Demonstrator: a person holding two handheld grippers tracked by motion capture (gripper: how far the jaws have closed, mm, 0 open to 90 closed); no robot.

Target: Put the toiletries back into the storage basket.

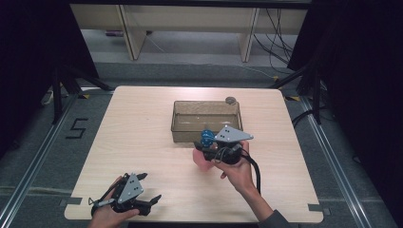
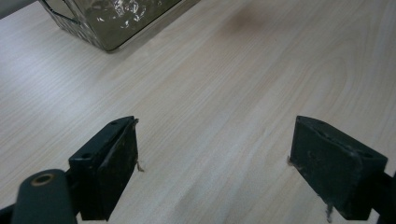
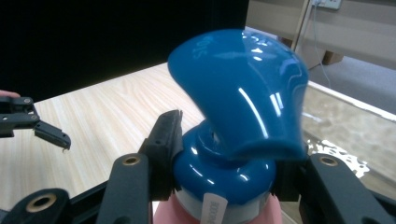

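Note:
A pink bottle with a glossy blue spray head point(image 1: 206, 138) is held just above the table, in front of the clear bin point(image 1: 174, 119). My right gripper point(image 1: 203, 145) is shut on the bottle's blue collar point(image 3: 224, 172), with a jaw pressing on each side. The pink body point(image 1: 203, 162) hangs below the jaws. At the table's front left corner, my left gripper point(image 1: 149, 186) is open and low over bare wood. Its fingers point(image 2: 109, 163) stand wide apart with nothing between them.
The clear rectangular bin point(image 2: 107, 28) stands at the middle back of the wooden table point(image 1: 138, 133); its rim point(image 3: 345, 105) lies just behind the bottle. A small grey round object point(image 1: 230, 100) sits at the bin's far right corner. Dark stands flank the table.

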